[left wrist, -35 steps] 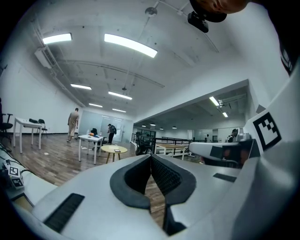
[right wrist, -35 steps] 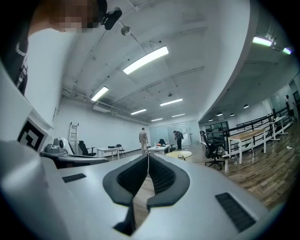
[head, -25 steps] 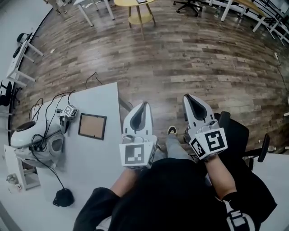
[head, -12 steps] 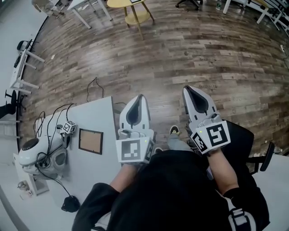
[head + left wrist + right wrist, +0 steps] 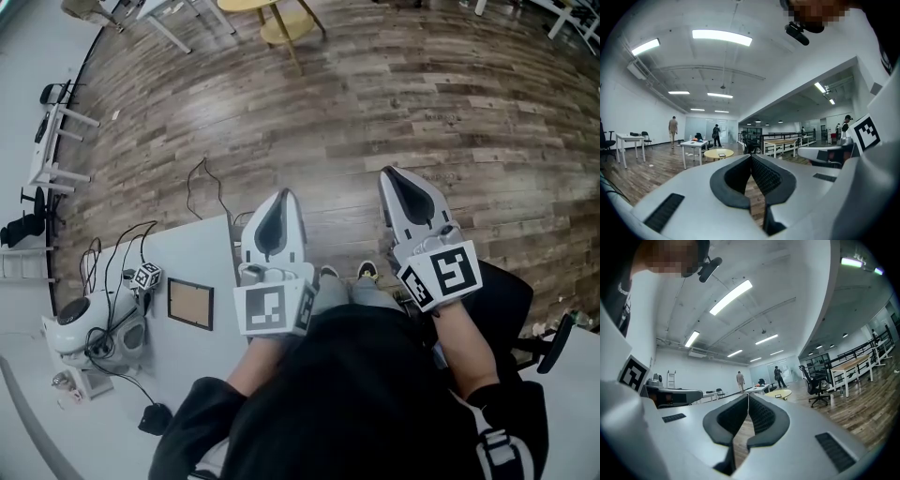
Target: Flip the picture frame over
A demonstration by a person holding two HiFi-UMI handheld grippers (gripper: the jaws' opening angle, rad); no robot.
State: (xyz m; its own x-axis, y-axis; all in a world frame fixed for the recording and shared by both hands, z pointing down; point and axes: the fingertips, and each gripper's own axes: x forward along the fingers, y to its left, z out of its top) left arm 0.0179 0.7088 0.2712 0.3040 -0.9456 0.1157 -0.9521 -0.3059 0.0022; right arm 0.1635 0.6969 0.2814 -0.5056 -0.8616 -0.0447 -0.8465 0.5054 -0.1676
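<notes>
Seeing my left gripper [image 5: 283,197] and right gripper [image 5: 390,176] both closed tight on nothing, I judge the picture frame [image 5: 190,304], flat on the table [image 5: 202,258] well left of the left fingertips, needs open jaws approaching one edge.

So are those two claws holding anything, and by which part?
Nothing is held. The left gripper and right gripper are both shut and empty; the picture frame lies apart on the table.
</notes>
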